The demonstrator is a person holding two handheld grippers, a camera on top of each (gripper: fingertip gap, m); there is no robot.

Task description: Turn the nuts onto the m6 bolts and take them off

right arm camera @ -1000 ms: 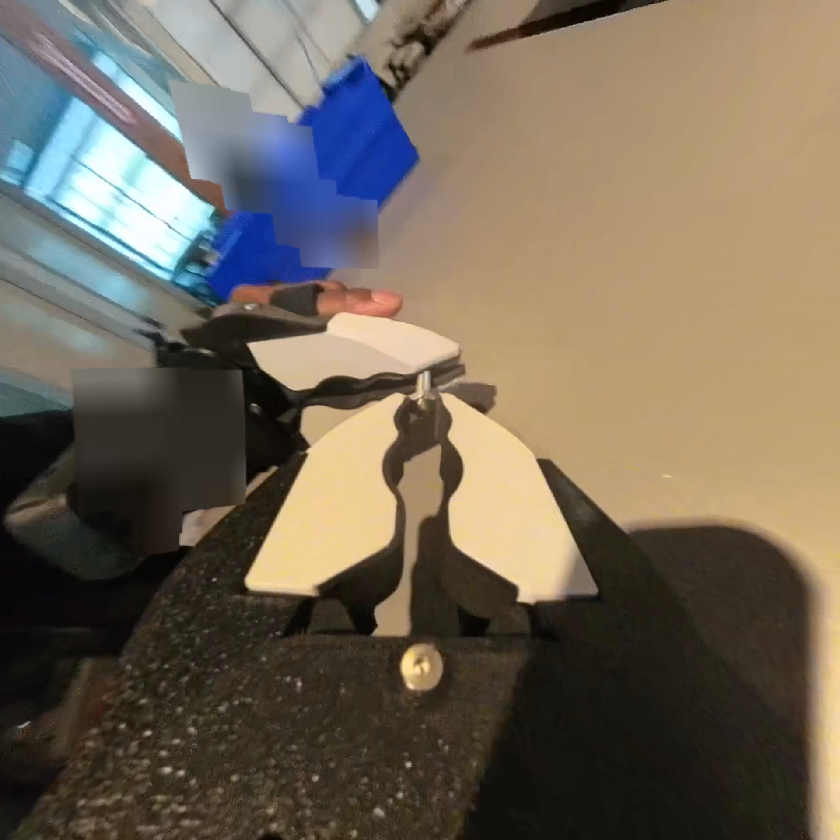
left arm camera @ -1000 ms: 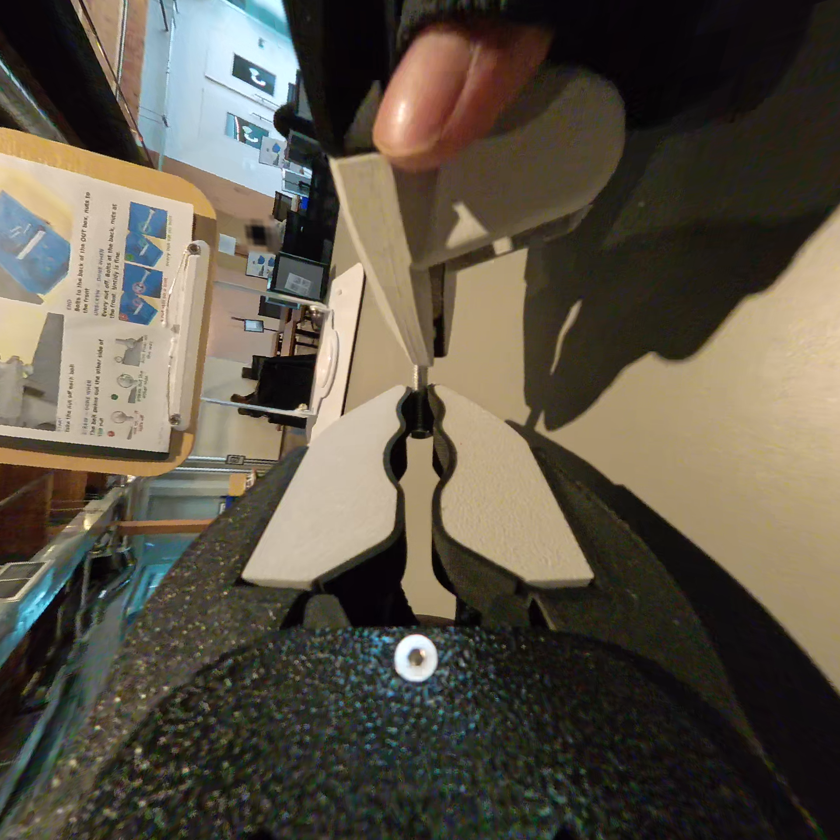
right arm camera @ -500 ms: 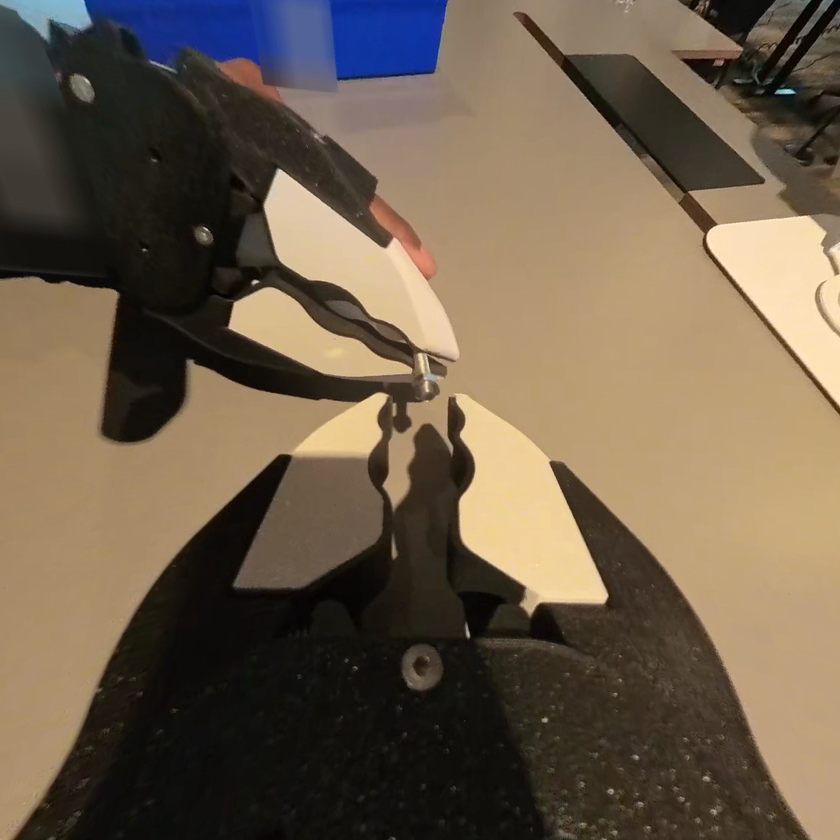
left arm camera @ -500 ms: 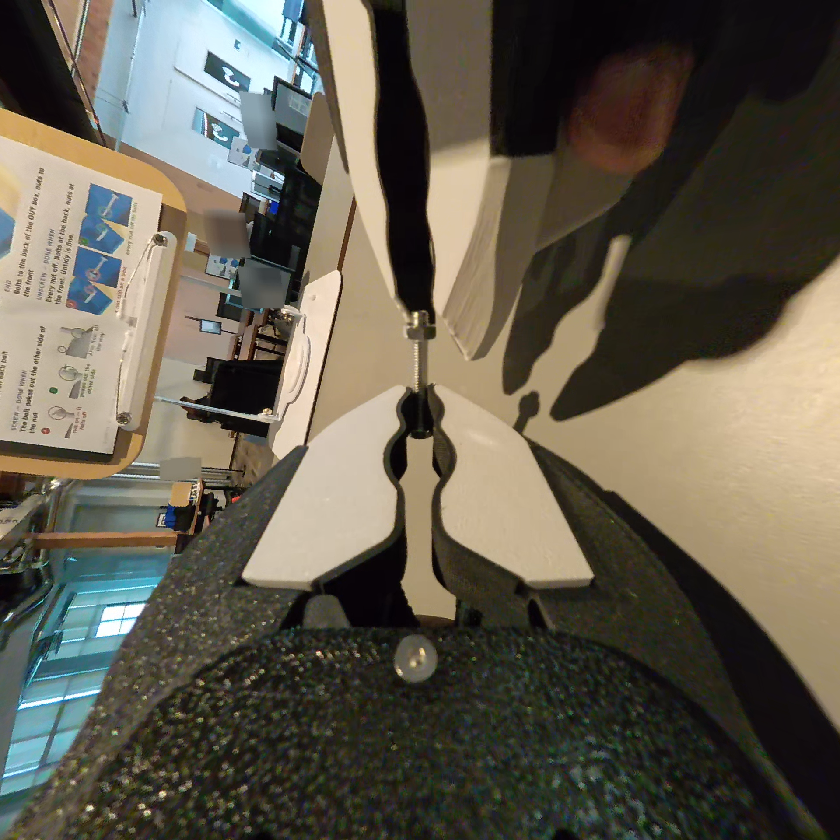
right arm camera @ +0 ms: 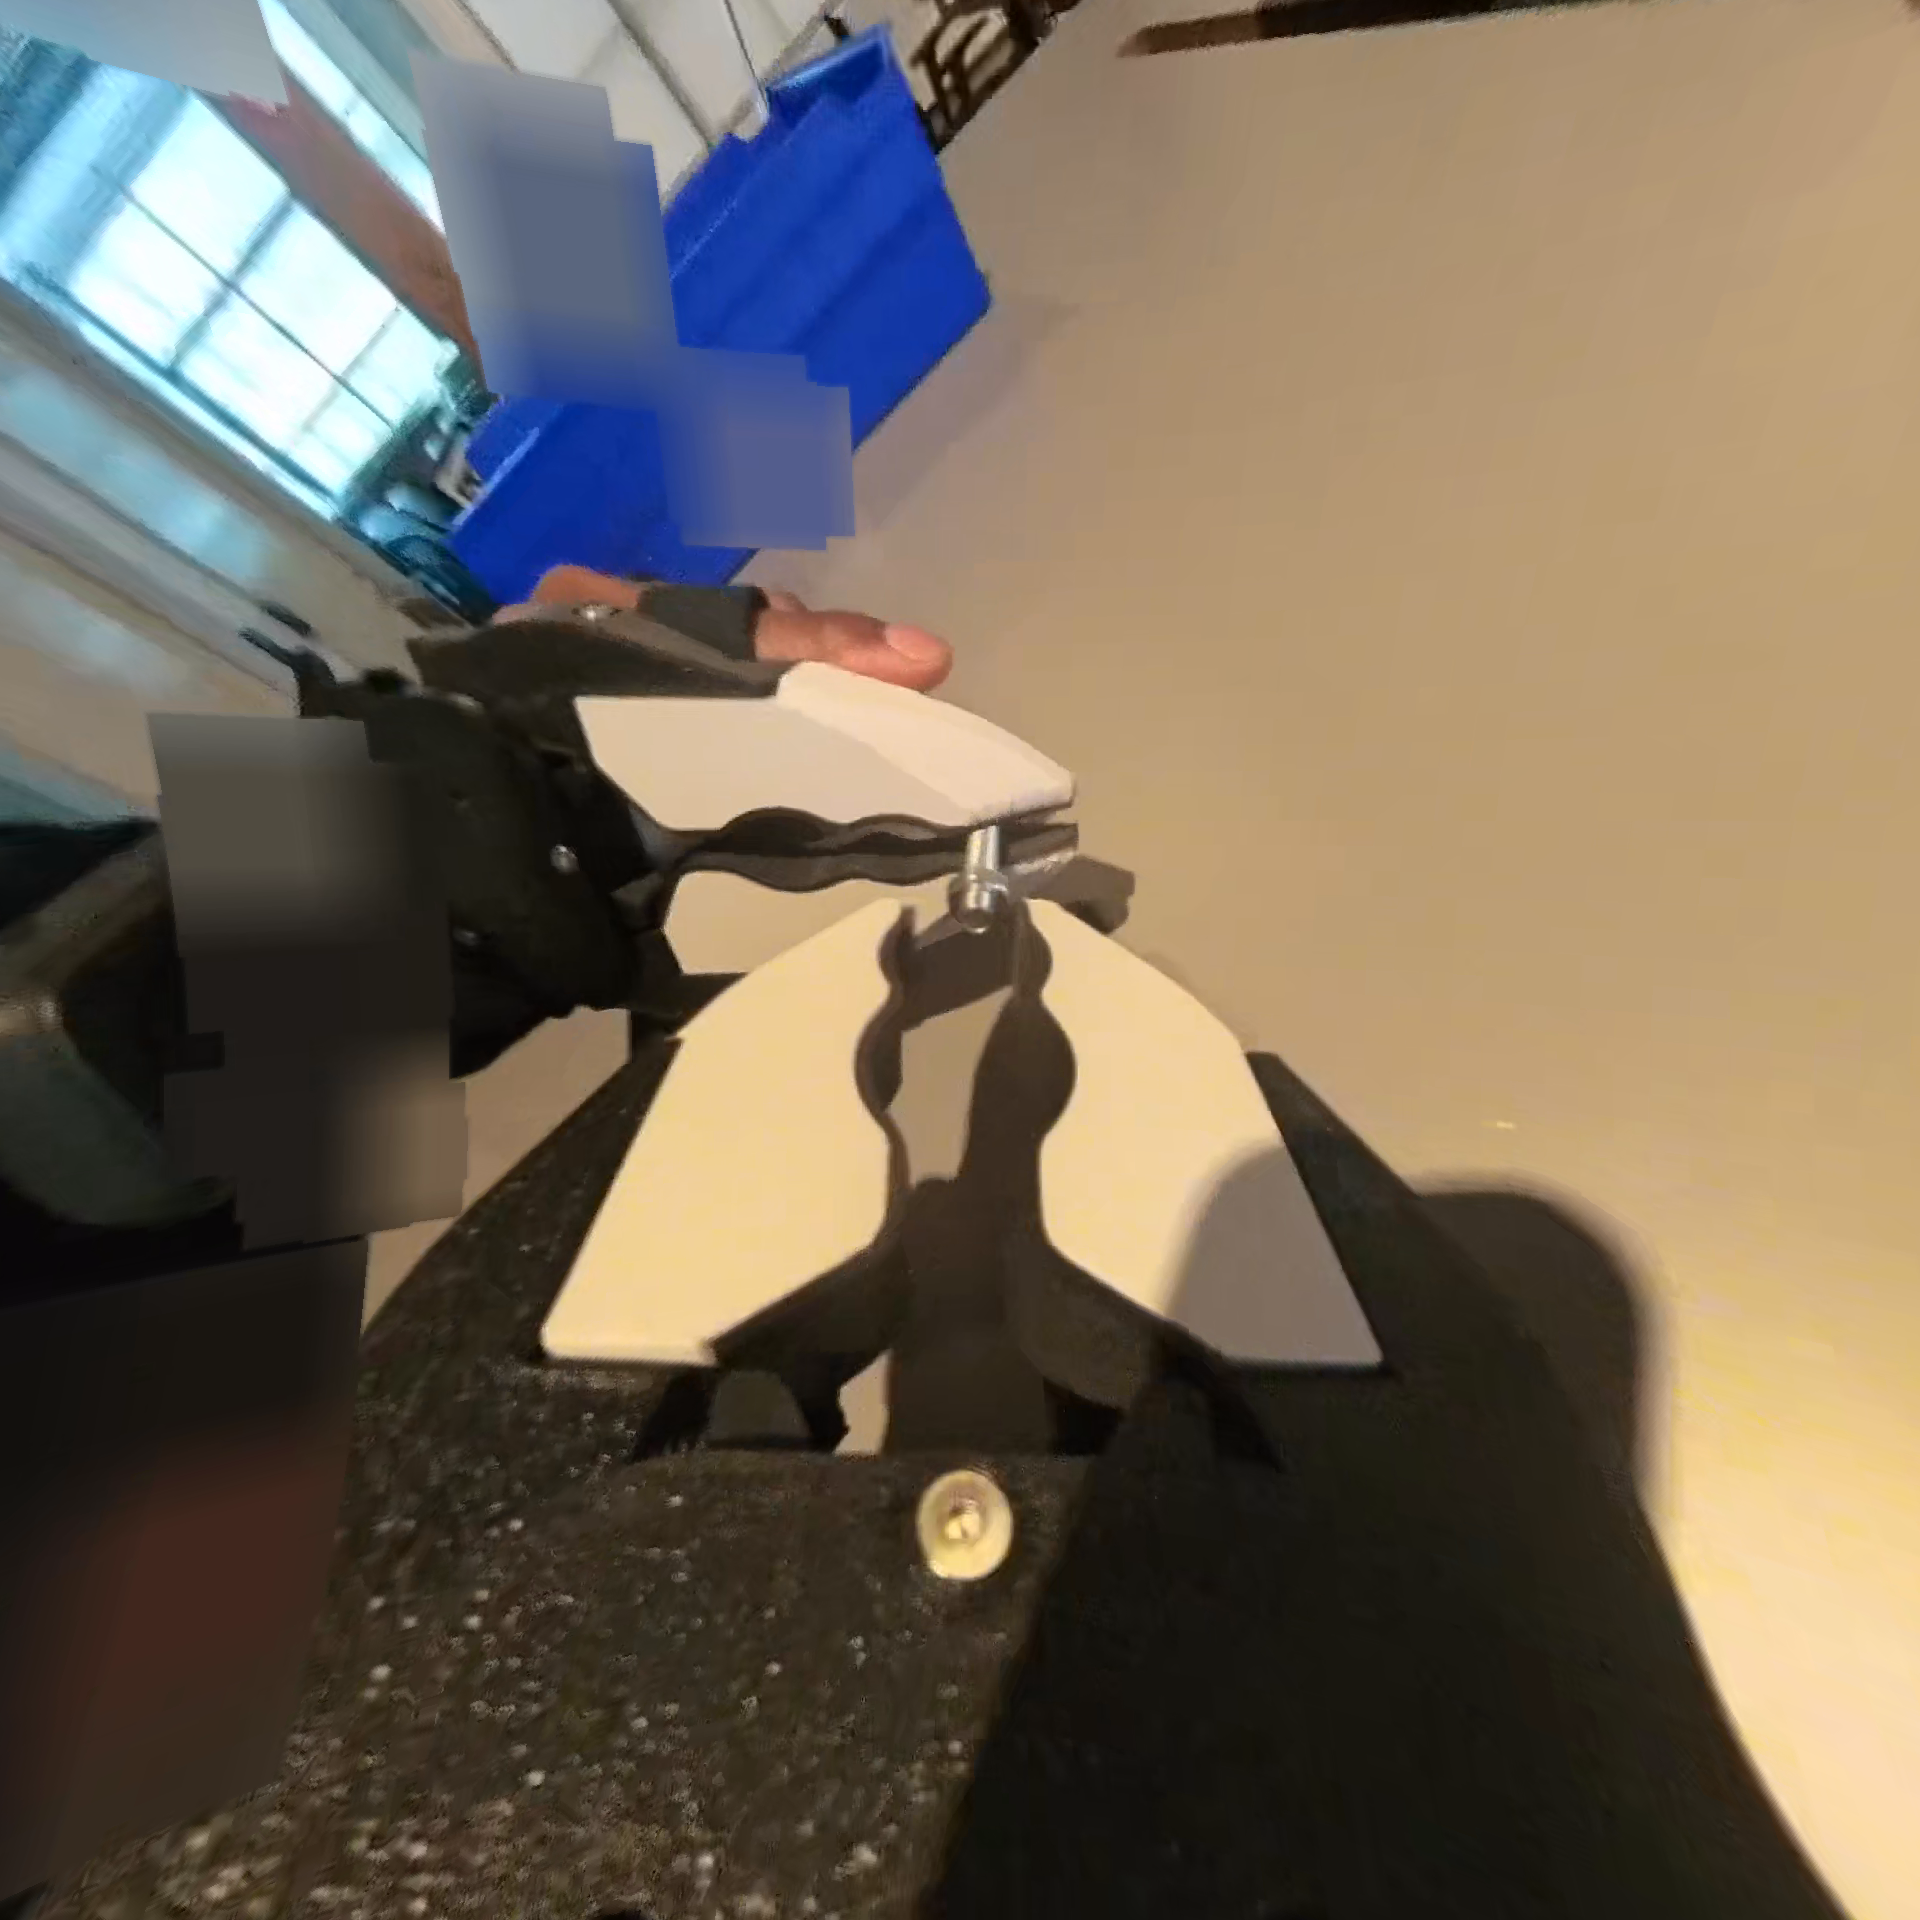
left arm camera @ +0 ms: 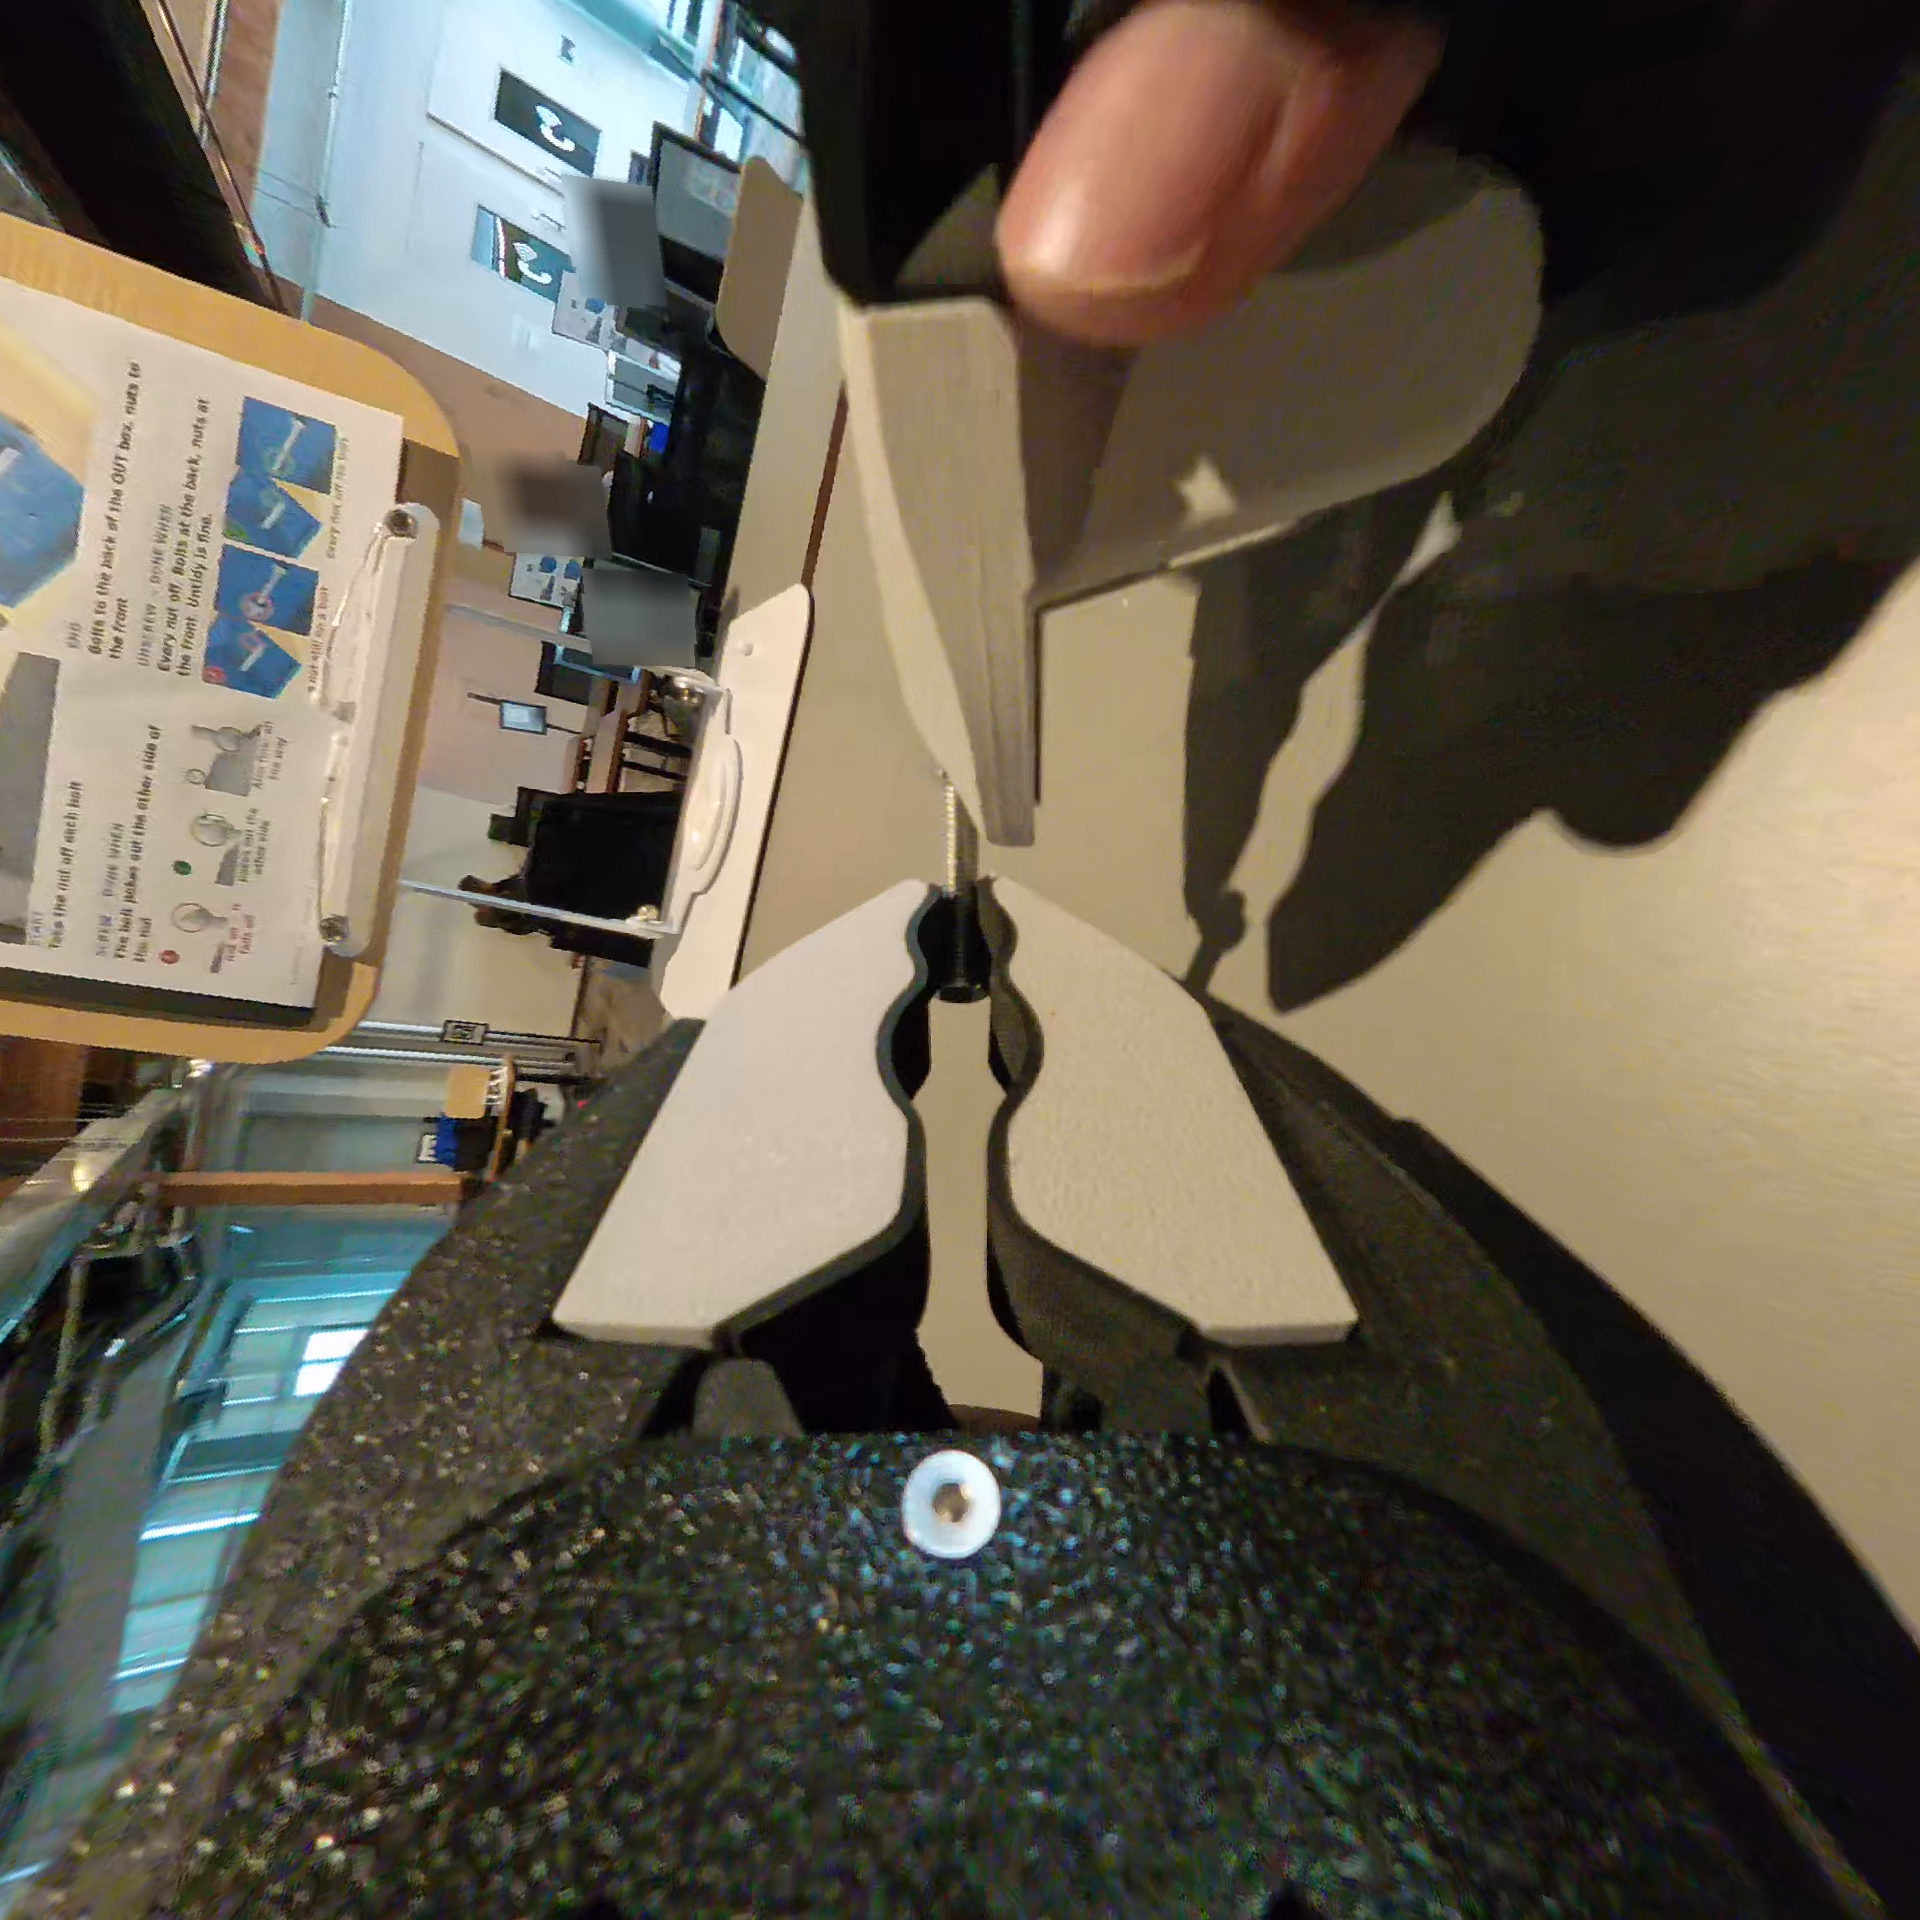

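Threading mid-frame: left gripper [left arm camera: 961, 914] clamps the bolt [left arm camera: 951, 831], right gripper [right arm camera: 971, 920] pinches its nut [right arm camera: 977, 888]; next, another aligned twist.

Right gripper [right arm camera: 961, 914] pinches the tip of the bolt [right arm camera: 978, 875], tips close together. Left gripper [right arm camera: 1023, 821] clamps that bolt from the side, above the tan bench [right arm camera: 1455, 520]; blue bins [right arm camera: 831, 260] behind.

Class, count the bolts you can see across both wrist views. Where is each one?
1. A single bolt is clamped by its head in the left claw, its threaded shank reaching into the right claw. The nut is not clearly visible, and others may lie out of view.
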